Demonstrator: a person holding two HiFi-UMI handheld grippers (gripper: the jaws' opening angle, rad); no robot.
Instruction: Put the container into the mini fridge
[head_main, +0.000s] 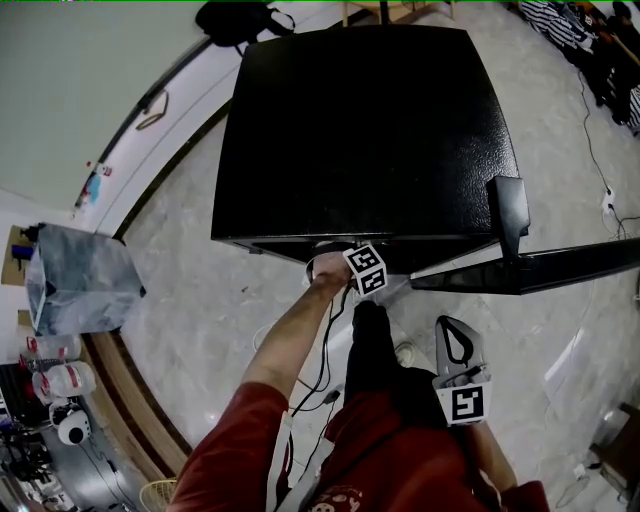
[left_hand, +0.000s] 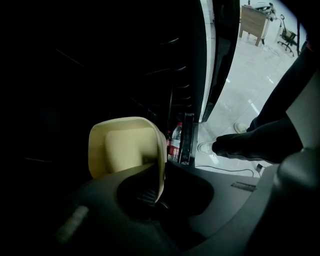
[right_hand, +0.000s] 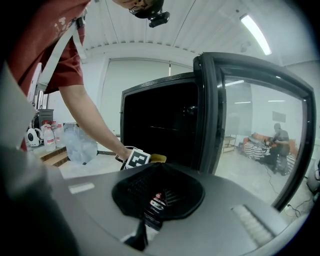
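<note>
Left gripper (left_hand: 152, 172) jaws pinch the side wall of the cream container (left_hand: 125, 145), its body just ahead-left of them at the dark mini fridge (head_main: 365, 130) mouth; advise seating it level before release, clear of the door bottle (left_hand: 174, 142) to the right; right gripper (right_hand: 154, 200) jaws pressed together, empty.

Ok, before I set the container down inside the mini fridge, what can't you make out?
1. Fridge interior, left gripper view: too dark to show any shelf or floor.
2. Container, left gripper view: lower part covered by the left gripper.
3. Container, head view: hidden under the fridge top; only the marker cube shows.
4. Bottle in the door, left gripper view: label too small to read.
</note>
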